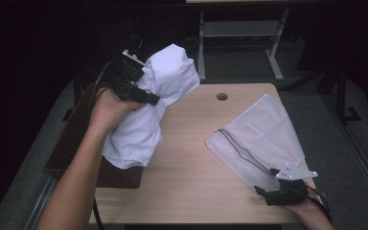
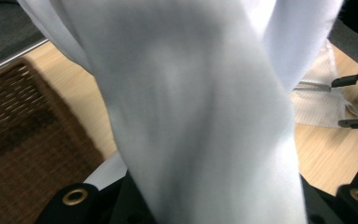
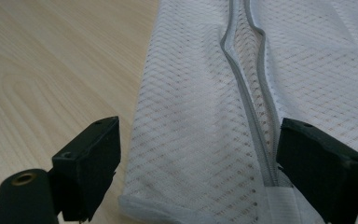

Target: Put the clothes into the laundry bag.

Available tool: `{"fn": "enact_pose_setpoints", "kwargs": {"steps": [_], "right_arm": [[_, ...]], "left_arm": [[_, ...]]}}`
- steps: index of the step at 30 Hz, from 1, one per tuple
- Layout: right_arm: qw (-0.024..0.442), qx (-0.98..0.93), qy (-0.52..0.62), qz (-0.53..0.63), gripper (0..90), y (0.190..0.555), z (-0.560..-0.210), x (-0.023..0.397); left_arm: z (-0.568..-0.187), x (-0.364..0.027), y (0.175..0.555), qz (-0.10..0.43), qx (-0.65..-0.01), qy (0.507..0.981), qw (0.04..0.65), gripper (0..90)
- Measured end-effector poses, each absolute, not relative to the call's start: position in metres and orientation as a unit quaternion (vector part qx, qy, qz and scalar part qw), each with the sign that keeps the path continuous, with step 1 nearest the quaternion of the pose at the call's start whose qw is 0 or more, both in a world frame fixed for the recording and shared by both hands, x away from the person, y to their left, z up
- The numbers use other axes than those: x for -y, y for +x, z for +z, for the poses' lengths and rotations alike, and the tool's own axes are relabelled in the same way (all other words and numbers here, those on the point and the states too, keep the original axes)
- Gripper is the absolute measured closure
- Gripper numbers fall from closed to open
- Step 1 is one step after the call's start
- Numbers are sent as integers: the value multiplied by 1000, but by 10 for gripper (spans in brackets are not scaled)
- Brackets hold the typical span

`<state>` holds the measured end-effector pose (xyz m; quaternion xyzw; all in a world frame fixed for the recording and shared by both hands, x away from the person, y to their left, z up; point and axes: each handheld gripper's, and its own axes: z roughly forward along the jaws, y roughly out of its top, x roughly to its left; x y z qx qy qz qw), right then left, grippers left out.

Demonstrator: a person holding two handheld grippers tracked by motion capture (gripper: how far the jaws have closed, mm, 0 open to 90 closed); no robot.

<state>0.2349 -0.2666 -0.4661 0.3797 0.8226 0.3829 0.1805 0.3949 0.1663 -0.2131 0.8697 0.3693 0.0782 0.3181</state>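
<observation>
Gripping a bunched white cloth [image 1: 146,110], the left gripper [image 1: 146,96] has its jaws closed on the fabric, which is lifted above the table's left part. In the left gripper view the cloth [image 2: 191,116] rises from between the jaws and hangs in folds in front of the camera. Below it sits a brown woven basket [image 1: 72,143] at the table's left edge.

The right gripper [image 1: 268,184] rests at the near right of the wooden table [image 1: 187,158], jaws spread wide. Its fingers [image 3: 93,158] stand on either side of the near end of a white mesh bag [image 3: 205,130], not pressing on it. The bag's grey zipper [image 3: 256,116] runs away from just inside the right-hand finger. The bag lies flat, well apart from the cloth.
</observation>
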Motion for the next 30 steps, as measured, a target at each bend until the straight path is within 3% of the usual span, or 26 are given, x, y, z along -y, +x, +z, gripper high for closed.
{"fn": "enact_pose_setpoints", "kwargs": {"steps": [11, 30], "right_arm": [[180, -822, 377, 387, 133, 235, -465, 266], [179, -823, 374, 388, 133, 235, -464, 267]], "left_arm": [[-238, -119, 392, 44, -339, 878, 335, 732], [-340, -78, 361, -7, -334, 882, 332, 731]]}}
